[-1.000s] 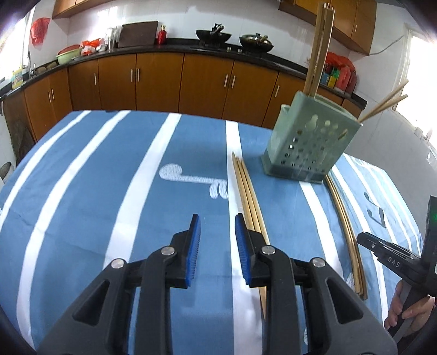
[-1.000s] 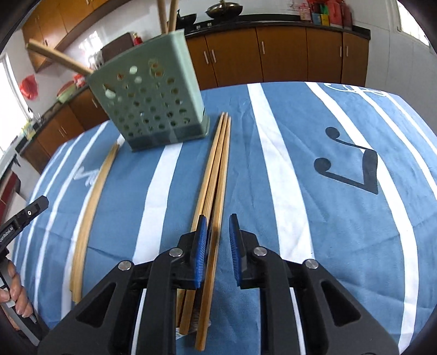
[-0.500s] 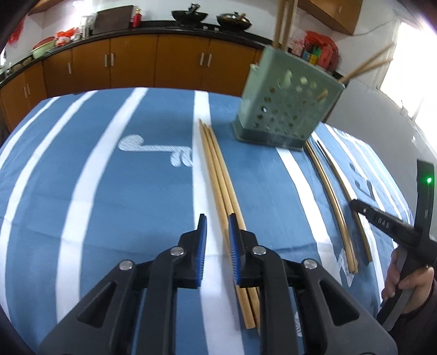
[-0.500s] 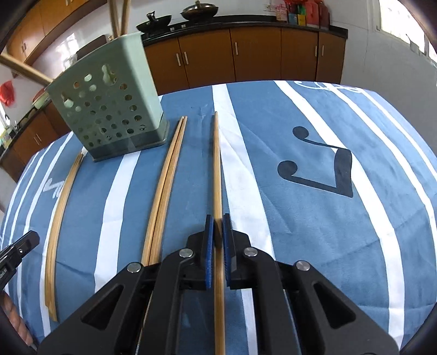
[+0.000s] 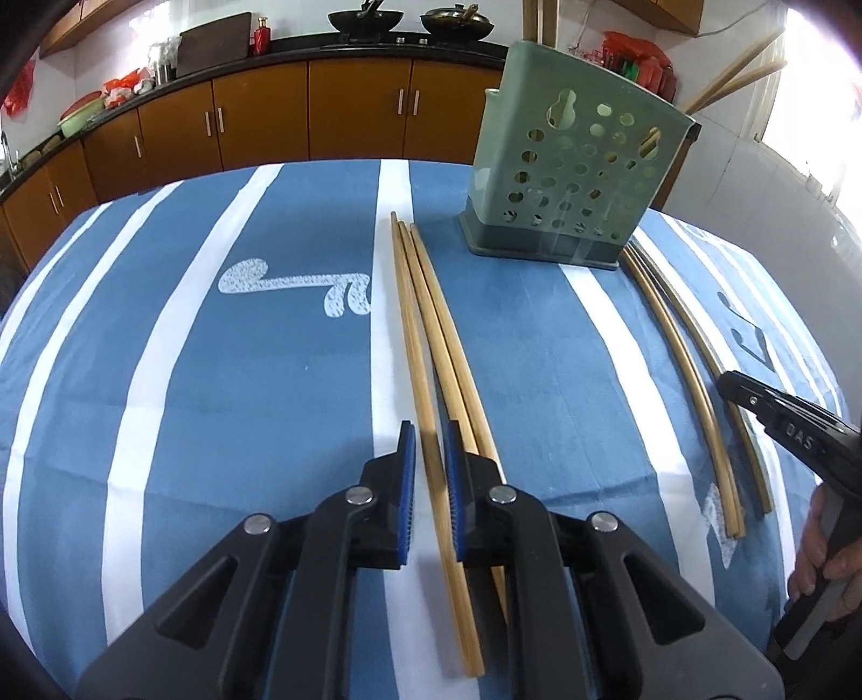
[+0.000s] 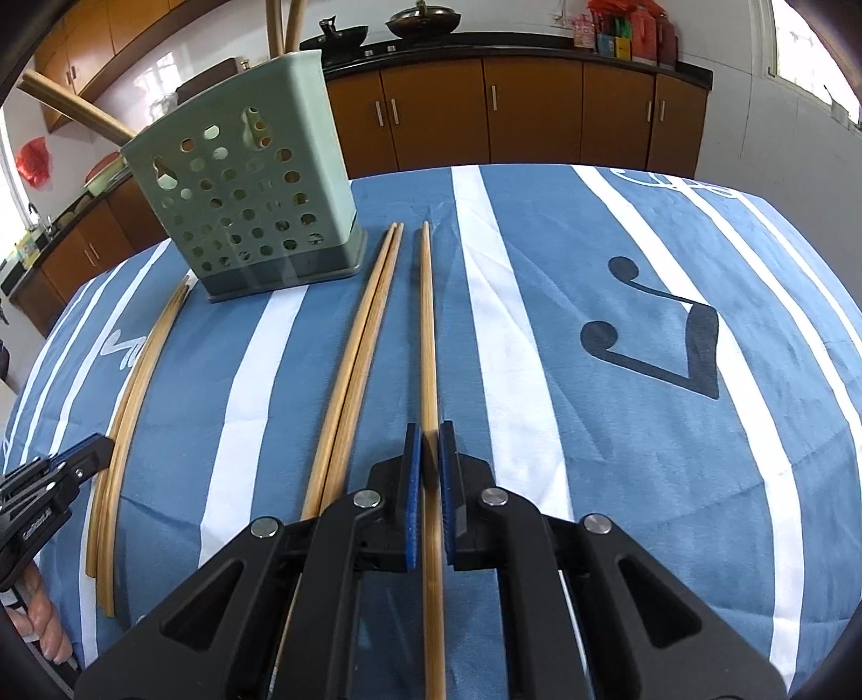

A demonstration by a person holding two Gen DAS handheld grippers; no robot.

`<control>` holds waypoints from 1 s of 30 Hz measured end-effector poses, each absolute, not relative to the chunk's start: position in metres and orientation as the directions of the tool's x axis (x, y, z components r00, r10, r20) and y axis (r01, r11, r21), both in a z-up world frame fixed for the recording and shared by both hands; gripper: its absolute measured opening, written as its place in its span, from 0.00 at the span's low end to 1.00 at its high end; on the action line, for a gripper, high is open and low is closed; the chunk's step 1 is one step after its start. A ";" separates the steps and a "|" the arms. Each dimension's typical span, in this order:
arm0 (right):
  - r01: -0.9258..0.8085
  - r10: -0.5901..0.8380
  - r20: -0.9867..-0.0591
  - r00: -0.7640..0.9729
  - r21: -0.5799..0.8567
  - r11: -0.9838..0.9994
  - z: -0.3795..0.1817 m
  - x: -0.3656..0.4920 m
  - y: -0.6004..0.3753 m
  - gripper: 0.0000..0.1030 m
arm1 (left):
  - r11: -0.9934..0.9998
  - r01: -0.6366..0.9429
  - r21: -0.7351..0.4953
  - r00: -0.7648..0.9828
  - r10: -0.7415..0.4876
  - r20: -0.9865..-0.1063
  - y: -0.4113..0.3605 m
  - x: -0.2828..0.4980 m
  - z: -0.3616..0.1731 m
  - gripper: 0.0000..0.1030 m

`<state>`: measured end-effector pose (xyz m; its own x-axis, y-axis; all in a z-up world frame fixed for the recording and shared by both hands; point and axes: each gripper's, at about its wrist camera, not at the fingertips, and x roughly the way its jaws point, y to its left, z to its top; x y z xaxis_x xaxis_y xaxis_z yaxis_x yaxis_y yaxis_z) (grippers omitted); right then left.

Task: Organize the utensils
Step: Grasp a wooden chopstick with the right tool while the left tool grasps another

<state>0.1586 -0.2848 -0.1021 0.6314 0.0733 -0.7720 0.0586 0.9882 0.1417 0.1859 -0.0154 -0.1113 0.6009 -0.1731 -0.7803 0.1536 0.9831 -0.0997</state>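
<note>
Since a second ago my left tongs (image 5: 429, 487) have dropped closer to the cloth and slid over the bundle of three chopsticks (image 5: 425, 334); their jaws are closing around the leftmost stick, blue pads not yet pressing it. My right tongs (image 6: 425, 484) were astride a bundle then; now they are clamped on a single chopstick (image 6: 427, 344), drawn clear to the right of the pair (image 6: 358, 355) it lay with.

Everything lies on a blue tablecloth (image 5: 215, 377) with white stripes. Only the right view shows the dark music note (image 6: 668, 344) printed on it; only the left view shows the white note (image 5: 301, 285). Each view catches the other tool at its edge with fingers (image 5: 824, 560) on the handle.

Farther off, the green perforated utensil holder (image 5: 576, 177) stands upright with chopsticks poking out of it, a curved pair (image 5: 689, 366) beside its base. Beyond it run brown kitchen cabinets (image 5: 258, 124) under a dark counter with two woks (image 5: 409, 19).
</note>
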 end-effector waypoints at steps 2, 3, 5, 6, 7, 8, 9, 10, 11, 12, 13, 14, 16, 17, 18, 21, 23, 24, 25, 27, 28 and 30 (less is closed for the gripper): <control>0.060 0.085 -0.774 0.628 0.157 0.986 -0.102 0.158 -0.286 0.07 | 0.986 0.138 -0.093 0.605 -0.158 -0.780 -0.013 0.188 -0.112 0.09; 0.061 0.088 -0.774 0.628 0.161 0.985 -0.102 0.157 -0.287 0.07 | 0.988 0.128 -0.092 0.607 -0.151 -0.780 -0.011 0.189 -0.112 0.08; 0.055 0.087 -0.771 0.631 0.156 0.986 -0.102 0.157 -0.286 0.07 | 0.990 0.102 -0.096 0.611 -0.139 -0.780 -0.004 0.194 -0.112 0.08; 0.049 0.083 -0.770 0.633 0.147 0.988 -0.102 0.158 -0.285 0.07 | 0.991 0.094 -0.097 0.611 -0.134 -0.780 0.000 0.196 -0.112 0.08; 0.045 0.079 -0.769 0.634 0.139 0.989 -0.102 0.159 -0.284 0.07 | 0.992 0.085 -0.095 0.612 -0.127 -0.780 0.003 0.199 -0.111 0.08; 0.044 0.077 -0.768 0.636 0.135 0.990 -0.102 0.162 -0.284 0.07 | 0.993 0.075 -0.094 0.613 -0.120 -0.781 0.006 0.201 -0.111 0.08; 0.047 0.076 -0.768 0.636 0.136 0.990 -0.102 0.164 -0.285 0.07 | 0.994 0.061 -0.094 0.614 -0.112 -0.782 0.011 0.205 -0.111 0.08; 0.053 0.073 -0.767 0.638 0.139 0.989 -0.102 0.168 -0.287 0.07 | 0.994 0.052 -0.095 0.614 -0.107 -0.782 0.015 0.208 -0.111 0.08; 0.059 0.071 -0.766 0.639 0.141 0.988 -0.102 0.170 -0.288 0.07 | 0.994 0.045 -0.096 0.615 -0.103 -0.782 0.018 0.211 -0.111 0.08; 0.064 0.069 -0.764 0.641 0.143 0.988 -0.102 0.174 -0.290 0.07 | 0.994 0.037 -0.099 0.617 -0.101 -0.781 0.023 0.215 -0.110 0.08; 0.070 0.064 -0.763 0.643 0.142 0.987 -0.102 0.176 -0.292 0.07 | 0.994 0.032 -0.102 0.617 -0.100 -0.780 0.027 0.218 -0.111 0.08; 0.074 0.061 -0.762 0.645 0.142 0.987 -0.102 0.179 -0.294 0.07 | 0.994 0.028 -0.107 0.618 -0.102 -0.779 0.030 0.220 -0.110 0.08; 0.081 0.059 -0.761 0.646 0.146 0.986 -0.102 0.182 -0.297 0.07 | 0.992 0.024 -0.121 0.622 -0.109 -0.775 0.036 0.223 -0.111 0.08; 0.080 0.062 -0.760 0.647 0.149 0.986 -0.102 0.183 -0.298 0.07 | 0.991 0.023 -0.129 0.625 -0.115 -0.772 0.038 0.223 -0.111 0.08; 0.080 0.065 -0.758 0.648 0.153 0.985 -0.103 0.183 -0.298 0.07 | 0.991 0.024 -0.132 0.628 -0.117 -0.769 0.039 0.223 -0.111 0.08; 0.073 0.057 -0.754 0.654 0.137 0.988 -0.103 0.181 -0.296 0.08 | 0.992 0.027 -0.125 0.634 -0.114 -0.764 0.038 0.222 -0.111 0.09; 0.073 0.056 -0.755 0.654 0.137 0.988 -0.103 0.181 -0.295 0.08 | 0.990 0.027 -0.135 0.634 -0.121 -0.764 0.038 0.221 -0.111 0.09; 0.073 0.057 -0.755 0.654 0.138 0.988 -0.103 0.181 -0.295 0.08 | 0.989 0.026 -0.143 0.634 -0.127 -0.763 0.039 0.221 -0.111 0.09; 0.073 0.058 -0.755 0.653 0.139 0.988 -0.103 0.181 -0.296 0.08 | 0.988 0.025 -0.150 0.633 -0.132 -0.763 0.040 0.221 -0.111 0.09; 0.074 0.056 -0.755 0.653 0.137 0.988 -0.103 0.181 -0.295 0.08 | 0.986 0.021 -0.167 0.634 -0.142 -0.760 0.042 0.220 -0.111 0.09; 0.073 0.055 -0.755 0.653 0.135 0.988 -0.103 0.181 -0.295 0.08 | 0.984 0.019 -0.176 0.634 -0.148 -0.759 0.043 0.220 -0.112 0.09; 0.073 0.052 -0.756 0.653 0.131 0.989 -0.103 0.181 -0.294 0.08 | 0.981 0.015 -0.194 0.634 -0.160 -0.757 0.046 0.221 -0.112 0.09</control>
<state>0.1806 -0.2944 -0.1026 0.6527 0.0520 -0.7558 0.0729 0.9887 0.1310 0.2211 0.0459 -0.1120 0.6337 -0.1600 -0.7568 0.0155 0.9808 -0.1944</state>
